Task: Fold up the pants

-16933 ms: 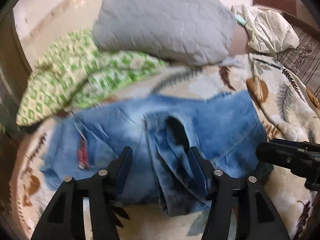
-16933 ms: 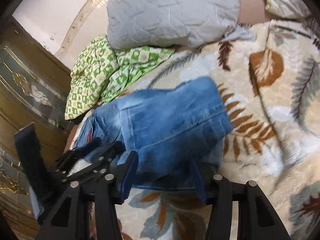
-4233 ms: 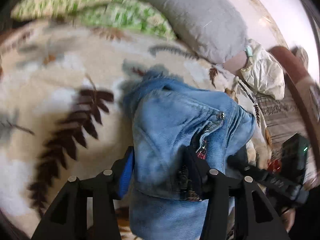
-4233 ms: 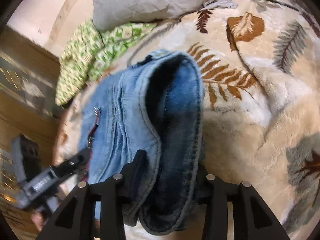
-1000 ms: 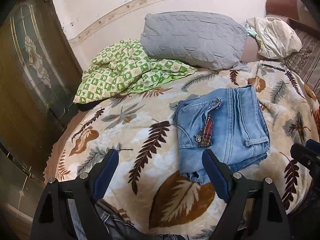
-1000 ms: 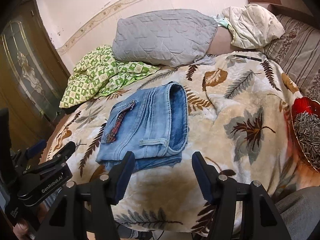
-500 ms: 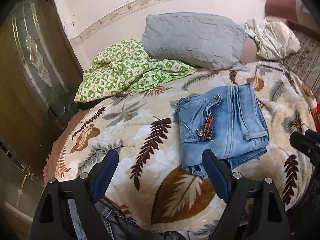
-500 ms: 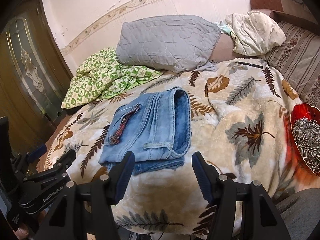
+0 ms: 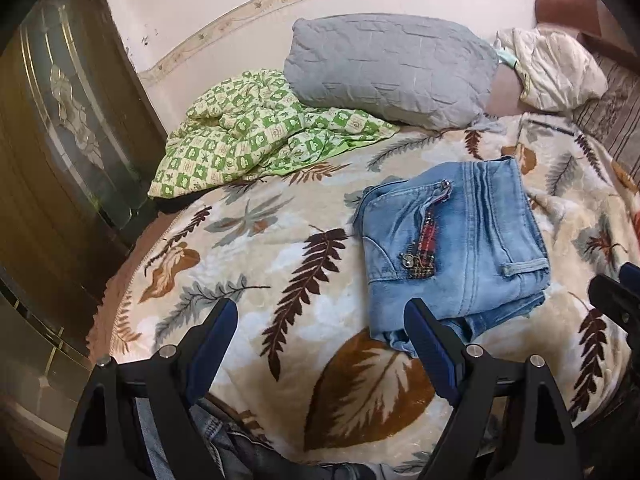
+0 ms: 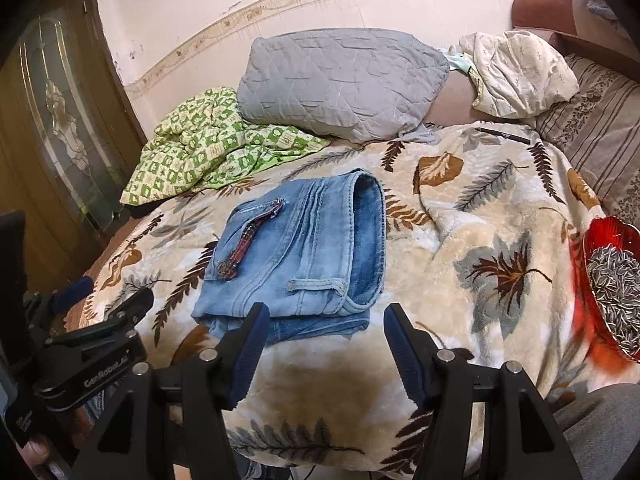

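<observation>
The left tool (image 9: pixel 316 332) stands wide and holds nothing, above the near edge of the bed. The right tool (image 10: pixel 322 330) is parted less widely, also with nothing between its fingers. Just beyond both lie the folded pants (image 10: pixel 300 248), a compact blue bundle on the leaf-patterned blanket (image 10: pixel 480 240). Farther off rest a grey pillow (image 10: pixel 340 80) and a green checked cloth (image 9: pixel 248 140); a red bowl of seeds (image 10: pixel 612 276) sits at the right.

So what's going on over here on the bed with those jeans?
A person is folding pants with a handheld gripper in each hand. The jeans lie folded into a compact stack on the leaf-patterned blanket. The left gripper and right gripper both hang open, short of the stack, holding nothing. The fold looks done.
</observation>
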`<action>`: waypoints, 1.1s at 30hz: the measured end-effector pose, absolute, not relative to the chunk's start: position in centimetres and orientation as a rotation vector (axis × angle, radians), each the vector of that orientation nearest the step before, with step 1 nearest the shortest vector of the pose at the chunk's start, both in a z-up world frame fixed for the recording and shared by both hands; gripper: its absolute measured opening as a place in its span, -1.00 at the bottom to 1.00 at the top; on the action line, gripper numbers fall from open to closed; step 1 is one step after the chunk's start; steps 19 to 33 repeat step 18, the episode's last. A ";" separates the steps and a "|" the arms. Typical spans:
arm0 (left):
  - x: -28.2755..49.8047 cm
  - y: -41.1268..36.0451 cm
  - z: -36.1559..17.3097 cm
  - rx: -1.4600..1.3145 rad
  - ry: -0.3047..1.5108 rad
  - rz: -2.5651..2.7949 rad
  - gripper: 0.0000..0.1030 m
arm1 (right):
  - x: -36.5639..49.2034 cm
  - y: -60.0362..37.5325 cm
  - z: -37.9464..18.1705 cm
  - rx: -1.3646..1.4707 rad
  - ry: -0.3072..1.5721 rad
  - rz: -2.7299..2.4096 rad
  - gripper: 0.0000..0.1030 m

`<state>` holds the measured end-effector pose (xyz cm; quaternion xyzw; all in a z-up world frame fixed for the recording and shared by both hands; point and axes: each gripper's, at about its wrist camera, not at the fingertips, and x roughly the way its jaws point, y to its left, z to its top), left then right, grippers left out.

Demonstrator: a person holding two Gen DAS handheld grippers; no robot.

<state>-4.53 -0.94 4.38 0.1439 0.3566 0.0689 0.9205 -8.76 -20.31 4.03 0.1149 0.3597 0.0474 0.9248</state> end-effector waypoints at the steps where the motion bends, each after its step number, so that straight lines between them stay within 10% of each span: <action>1: -4.3 -1.0 4.4 0.301 0.733 0.146 0.67 | -8.7 -20.4 4.0 0.242 0.737 0.096 0.23; 33: -4.1 -0.5 3.9 0.247 0.752 0.111 0.66 | -8.8 -21.2 3.4 0.277 0.746 0.094 0.23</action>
